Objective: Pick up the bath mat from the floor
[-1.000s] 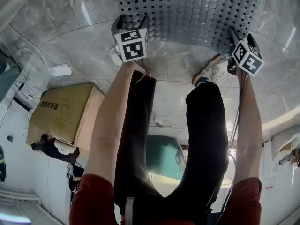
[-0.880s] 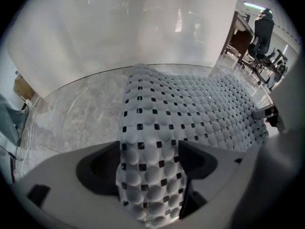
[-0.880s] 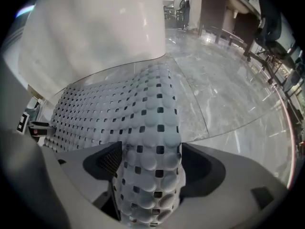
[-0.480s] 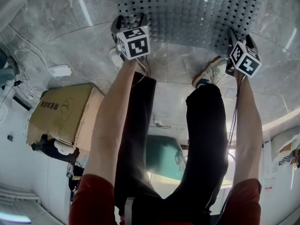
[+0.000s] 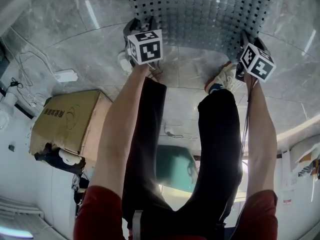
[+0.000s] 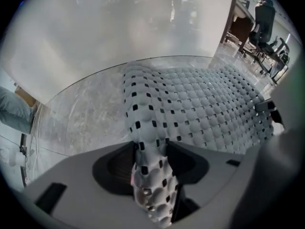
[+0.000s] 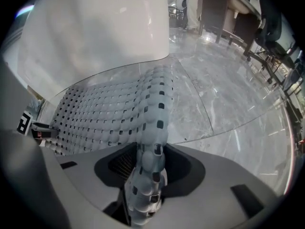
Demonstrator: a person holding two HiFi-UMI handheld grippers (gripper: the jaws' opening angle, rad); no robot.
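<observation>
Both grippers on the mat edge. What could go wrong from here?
1. Left gripper and right gripper have just been closing their jaws on folds of the bath mat; a shallow pinch may slip on lifting.
2. The shoe sits close to the mat's near edge and might snag it.

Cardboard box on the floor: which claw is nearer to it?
Left. Both claws have just been closing on the near edge of the bath mat: left claw up-right of the cardboard box, right claw farther right, past both legs.
</observation>
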